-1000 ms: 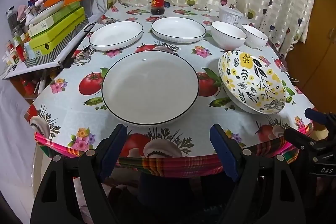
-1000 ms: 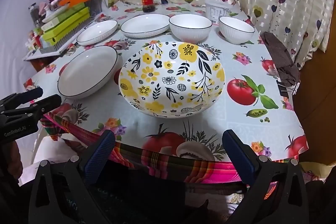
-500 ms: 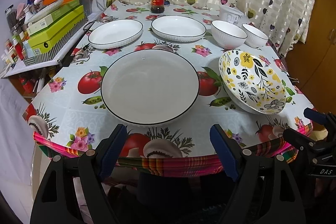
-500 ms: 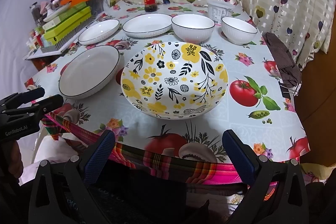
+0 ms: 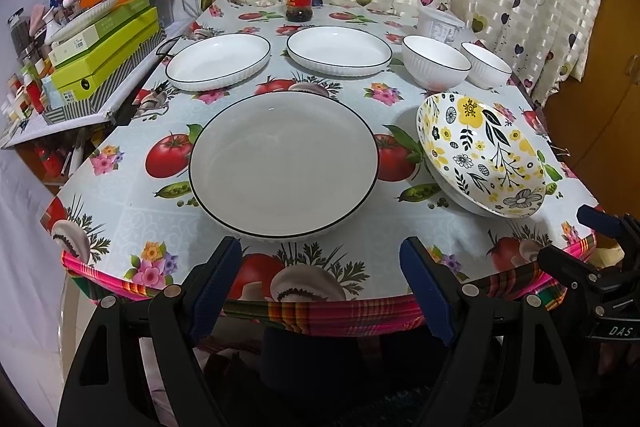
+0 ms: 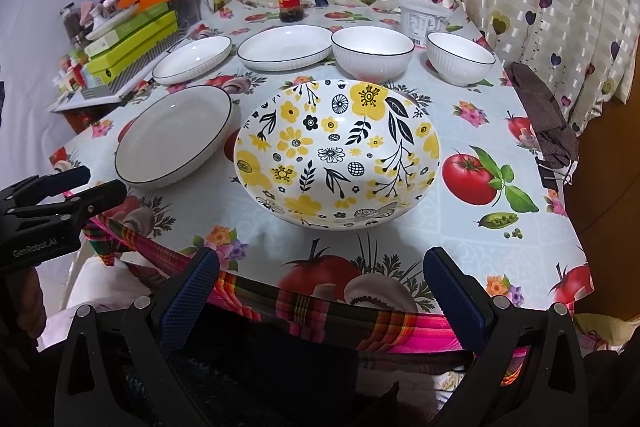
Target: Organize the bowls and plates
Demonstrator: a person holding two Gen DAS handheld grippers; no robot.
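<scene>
Blue-padded, my left tongs (image 5: pixel 320 287) & right tongs (image 6: pixel 320 295) hang spread, gripping nothing, short of the tabletop (image 6: pixel 472 243) edge. Big white plate (image 5: pixel 284 163) nearest left, floral bowl (image 6: pixel 336 151) beside it; 2 plates, 2 bowls further back.

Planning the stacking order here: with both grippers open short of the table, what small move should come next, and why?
Probably ease the left gripper forward to the near rim of the large white plate. It lies directly ahead, nothing on it, and both the left gripper and the right gripper are open and empty.
</scene>
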